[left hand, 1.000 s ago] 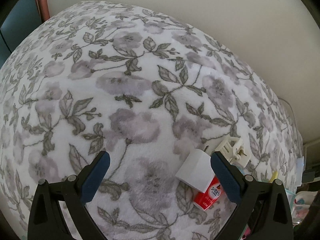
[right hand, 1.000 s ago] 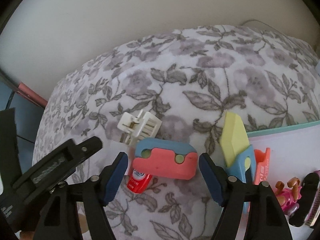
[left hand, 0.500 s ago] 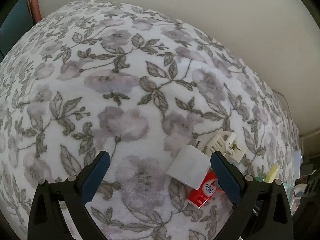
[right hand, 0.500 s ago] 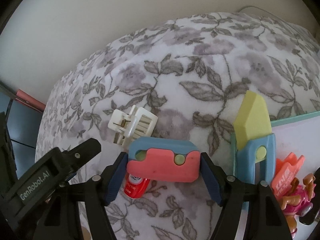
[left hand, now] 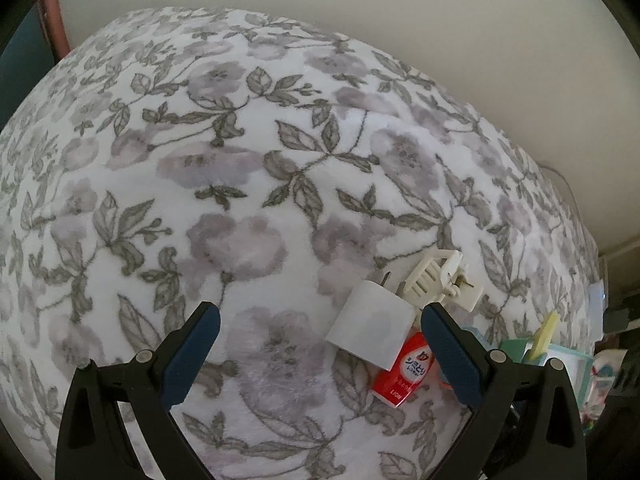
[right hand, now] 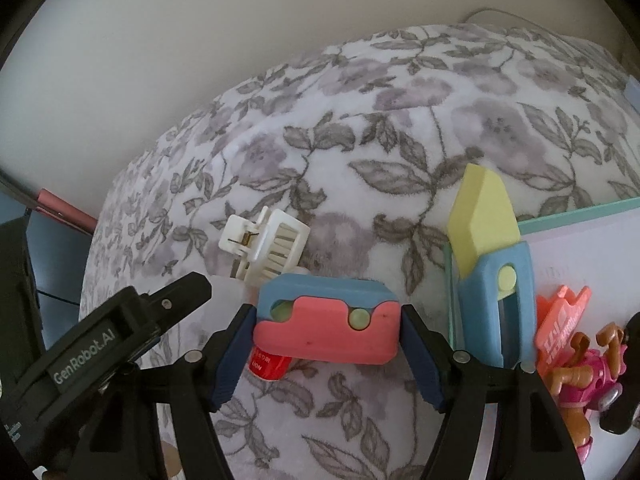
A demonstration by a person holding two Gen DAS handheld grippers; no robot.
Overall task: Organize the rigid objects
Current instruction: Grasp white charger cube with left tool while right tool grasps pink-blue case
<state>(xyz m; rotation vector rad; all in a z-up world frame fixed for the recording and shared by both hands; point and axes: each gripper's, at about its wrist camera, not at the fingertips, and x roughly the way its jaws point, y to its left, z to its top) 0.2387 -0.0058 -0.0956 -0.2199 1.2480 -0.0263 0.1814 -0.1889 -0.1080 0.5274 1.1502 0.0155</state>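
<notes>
Left wrist view: the left gripper (left hand: 320,350) hangs over a floral blanket (left hand: 248,168) with its blue pads wide apart and nothing between them. Ahead of its right-hand pad a small cluster waits unsorted: a white charger block (left hand: 370,330), a red tube (left hand: 404,374) partly tucked under it, and a cream hair claw clip (left hand: 438,276) just beyond. Right wrist view: the right gripper (right hand: 326,354) is clamped on a pink and blue foam toy (right hand: 326,326), both pads pressed flat against its ends; the toy is blocky, blue along the top, pink below, with two pale green pegs, and sits level above the blanket. Just to its right is a teal-rimmed tray (right hand: 584,206) already holding a yellow and blue foam piece (right hand: 490,256) standing upright at its near edge, an orange plastic tag (right hand: 560,312) and a pink toy figure (right hand: 580,380). By my reading the sorting is partway through: a few things are boxed, the foam toy is in hand, and the charger, tube and clip are left
</notes>
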